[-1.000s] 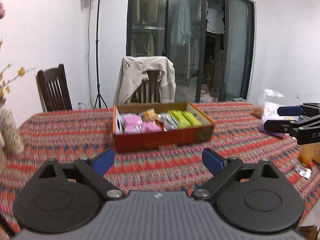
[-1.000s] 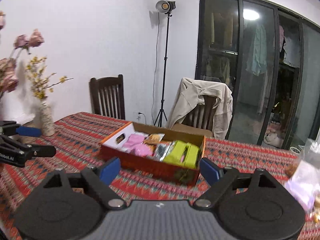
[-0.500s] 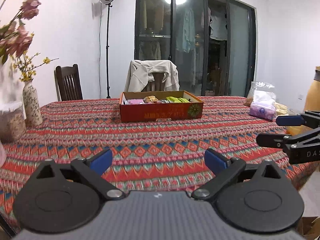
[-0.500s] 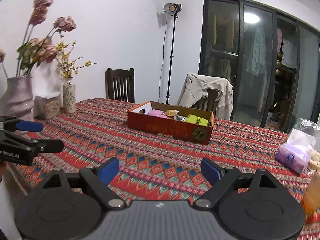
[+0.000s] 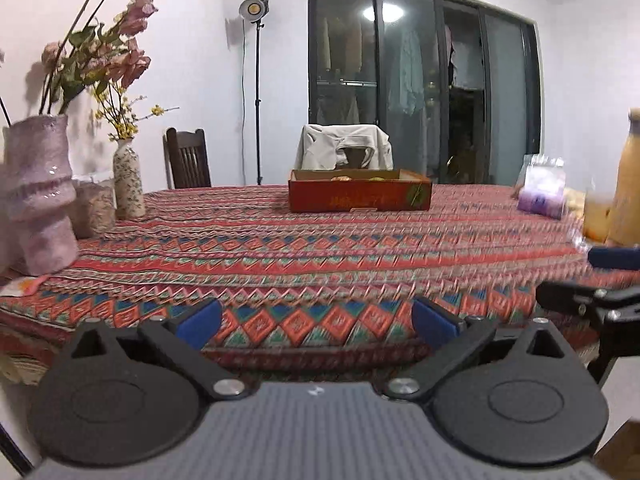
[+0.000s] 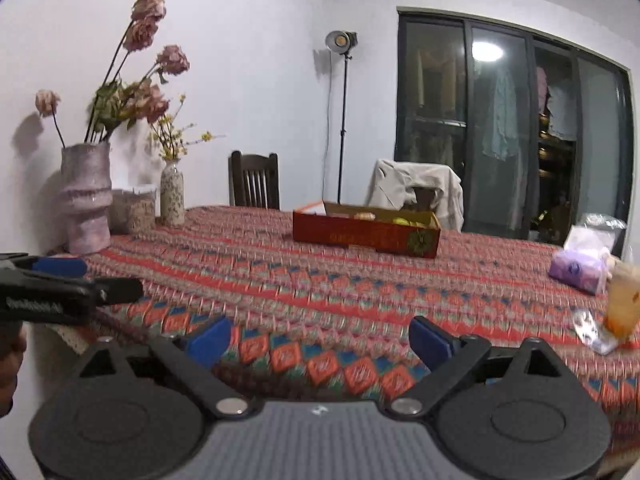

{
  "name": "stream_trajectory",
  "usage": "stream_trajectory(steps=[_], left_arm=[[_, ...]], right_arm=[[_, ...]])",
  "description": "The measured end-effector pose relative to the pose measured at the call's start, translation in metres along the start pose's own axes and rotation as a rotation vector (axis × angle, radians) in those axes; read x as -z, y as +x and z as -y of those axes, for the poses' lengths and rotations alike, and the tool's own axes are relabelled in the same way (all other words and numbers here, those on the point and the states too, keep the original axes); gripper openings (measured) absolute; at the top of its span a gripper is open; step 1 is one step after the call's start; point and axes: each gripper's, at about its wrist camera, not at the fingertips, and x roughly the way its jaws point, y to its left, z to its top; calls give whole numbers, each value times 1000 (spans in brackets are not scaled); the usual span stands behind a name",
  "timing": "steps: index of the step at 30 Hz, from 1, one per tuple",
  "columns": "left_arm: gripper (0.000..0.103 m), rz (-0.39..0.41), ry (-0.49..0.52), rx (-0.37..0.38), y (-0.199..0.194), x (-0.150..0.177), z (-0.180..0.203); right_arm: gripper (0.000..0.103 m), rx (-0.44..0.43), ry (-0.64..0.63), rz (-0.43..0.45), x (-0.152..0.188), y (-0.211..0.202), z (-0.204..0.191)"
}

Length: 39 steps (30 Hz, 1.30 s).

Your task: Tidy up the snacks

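A red cardboard snack box [image 5: 360, 196] stands far back on the patterned tablecloth [image 5: 320, 264]; only the tops of a few snacks show over its rim. It also shows in the right wrist view [image 6: 366, 234] with yellow and orange packets inside. My left gripper [image 5: 316, 322] is open and empty, low at the table's near edge. My right gripper [image 6: 320, 338] is open and empty, also at the near edge. Each gripper shows at the side of the other's view.
A large pink vase [image 5: 38, 196] with dried flowers, a small vase [image 5: 129, 184] and a jar stand at the left. A purple snack bag [image 6: 578, 266], an orange drink cup [image 6: 622, 306] and a bottle [image 5: 628, 184] stand at the right. Chairs stand behind the table.
Both grippers have pulled back and down from the box to the table's near edge, staying open and empty. The box now looks small and far away.
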Motion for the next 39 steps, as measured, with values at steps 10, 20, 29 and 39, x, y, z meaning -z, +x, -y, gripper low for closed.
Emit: stream_trajectory(steps=[10, 20, 29, 39], left_arm=[[103, 24, -5, 13, -18, 2, 5], [103, 18, -41, 13, -19, 1, 1], [103, 21, -37, 14, -20, 1, 1], [103, 23, -42, 13, -21, 1, 1]], right_arm=[[98, 35, 72, 75, 22, -23, -9], [99, 57, 82, 61, 24, -21, -2], [99, 49, 80, 53, 23, -19, -4], [99, 49, 73, 59, 23, -20, -5]])
